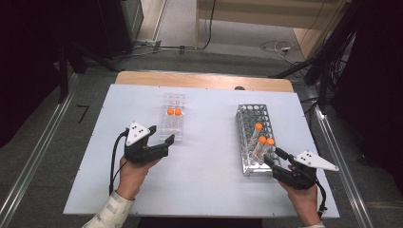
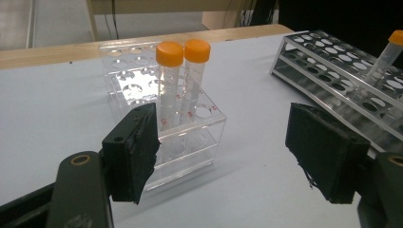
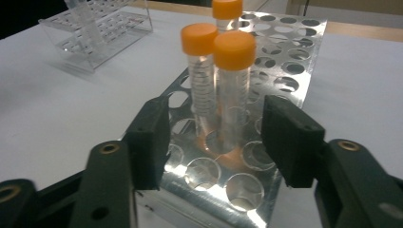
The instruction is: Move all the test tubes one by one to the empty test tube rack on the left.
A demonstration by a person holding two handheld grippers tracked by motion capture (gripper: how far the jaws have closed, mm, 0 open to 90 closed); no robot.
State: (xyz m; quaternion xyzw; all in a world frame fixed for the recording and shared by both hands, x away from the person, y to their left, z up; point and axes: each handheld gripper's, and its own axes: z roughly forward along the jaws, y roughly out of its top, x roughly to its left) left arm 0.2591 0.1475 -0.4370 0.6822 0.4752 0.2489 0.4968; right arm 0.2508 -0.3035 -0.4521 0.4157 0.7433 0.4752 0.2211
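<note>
three clear tubes with orange caps stand in the metal rack (image 1: 252, 137) at the right part of the table (image 1: 204, 180); two of them, the near tube (image 3: 233, 95) and its neighbour (image 3: 202, 80), stand side by side close to the rack's near end, and the third tube (image 1: 258, 127) stands farther back, toward the rack's middle. the right hand-held gripper (image 1: 275, 159) is at the rack's near right corner, close to the table's near right corner, and its jaws stand apart; in the right gripper view the near tube rises between the two black pads (image 3: 290, 137) but neither pad touches it, with a plain gap on both sides. the rack's top plate is shiny and full of round holes, most of them empty. toward the middle of the table, nearer its far edge, a clear plastic rack (image 1: 172, 118) holds two more orange-capped tubes (image 2: 183, 80) standing upright and touching each other. the left hand-held gripper (image 1: 164, 137) is at the near end of this clear rack, its jaws apart with nothing between them; in the left gripper view one pad is just in front of the rack's near corner.
</note>
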